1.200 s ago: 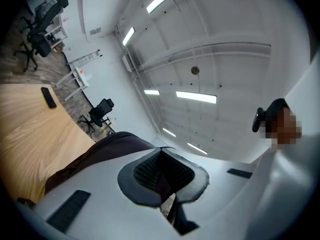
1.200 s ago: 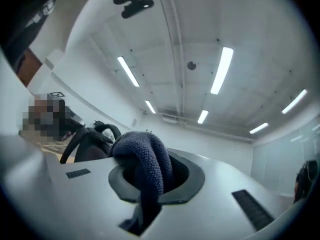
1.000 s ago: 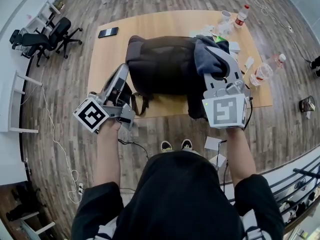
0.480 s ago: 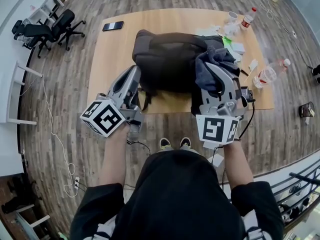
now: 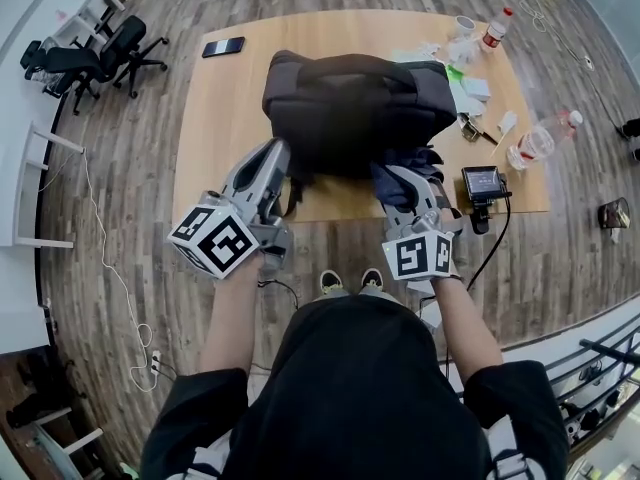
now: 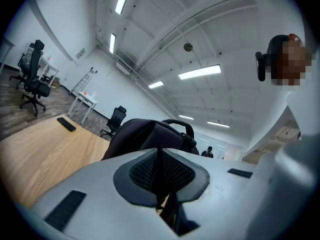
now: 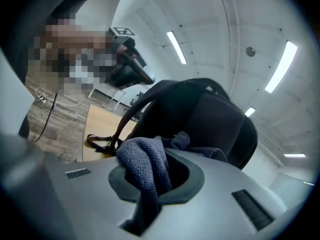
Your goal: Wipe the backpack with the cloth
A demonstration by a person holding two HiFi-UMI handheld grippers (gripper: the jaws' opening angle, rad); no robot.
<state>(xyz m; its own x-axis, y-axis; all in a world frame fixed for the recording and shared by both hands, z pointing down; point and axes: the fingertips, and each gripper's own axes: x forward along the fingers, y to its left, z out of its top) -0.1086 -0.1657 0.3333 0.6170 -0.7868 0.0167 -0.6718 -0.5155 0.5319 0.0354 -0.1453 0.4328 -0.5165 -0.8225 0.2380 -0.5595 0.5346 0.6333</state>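
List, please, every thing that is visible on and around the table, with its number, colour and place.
table: 1, light wood, on a wooden floor.
backpack: 1, dark, middle of the table.
cloth: 1, grey-blue, in the right tool, at the backpack's near right side.
phone: 1, black, table's far left corner.
bottles: 2, clear with red caps, table's right part.
cup: 1, pale, beside the far bottle.
screen device: 1, black, table's near right edge.
office chairs: 2, black, floor at the left.
left tool: 1, grey, shut, at the backpack's left side.
right tool: 1, grey, shut on the cloth.
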